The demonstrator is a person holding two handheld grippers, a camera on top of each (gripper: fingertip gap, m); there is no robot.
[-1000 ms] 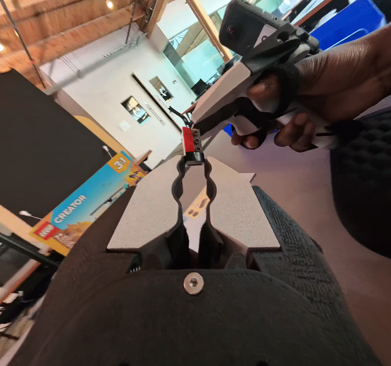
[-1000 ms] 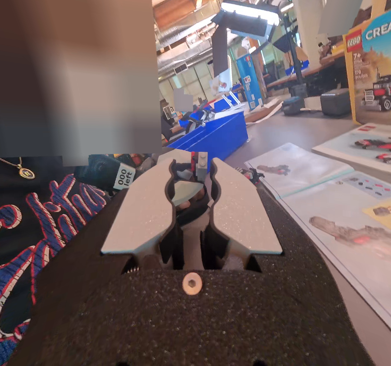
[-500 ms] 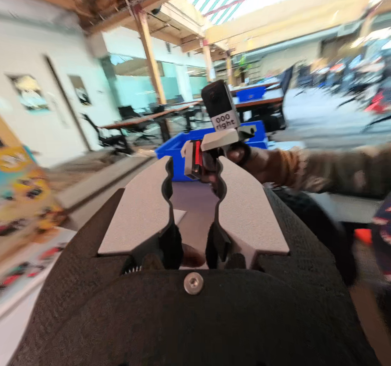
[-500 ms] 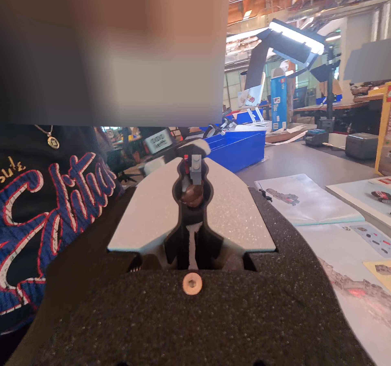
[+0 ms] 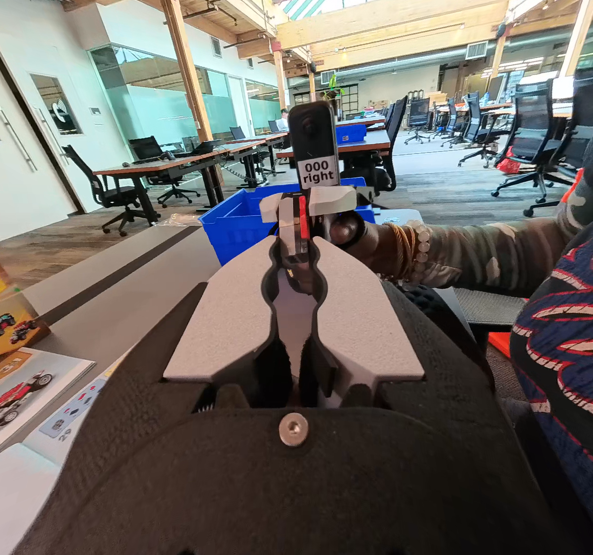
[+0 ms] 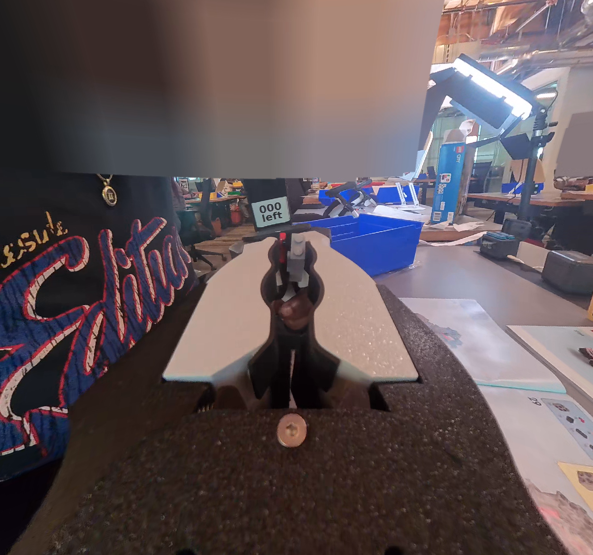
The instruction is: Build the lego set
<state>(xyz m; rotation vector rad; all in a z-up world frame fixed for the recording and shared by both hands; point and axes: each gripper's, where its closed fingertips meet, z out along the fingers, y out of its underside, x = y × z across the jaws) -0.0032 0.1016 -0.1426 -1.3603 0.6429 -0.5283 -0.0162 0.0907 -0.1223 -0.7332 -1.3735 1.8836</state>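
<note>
A small lego assembly [image 5: 290,228] of grey, black and red pieces is held in the air between both grippers, which face each other tip to tip. My left gripper [image 5: 294,242] is shut on its near end. My right gripper [image 5: 301,205] shows beyond it, its white fingertips [image 5: 333,199] flanking the far end. In the right wrist view my right gripper [image 6: 293,245] is shut on the assembly [image 6: 296,258], with a grey studded piece on the right and a red sliver on the left. The left gripper is mostly hidden behind it there.
A blue bin [image 5: 237,221] stands on the grey table [image 5: 112,282] behind the grippers; it also shows in the right wrist view [image 6: 378,244]. Open instruction booklets [image 6: 475,340] lie on the table. A lego box [image 5: 16,327] is at the left. The person's torso [image 6: 80,298] is close. My two grippers' fingertips are within a few centimetres of each other.
One second ago my left gripper held the assembly while the right closed in. Half a second ago the left had opened with the right holding it. Now the left is shut on it again.
</note>
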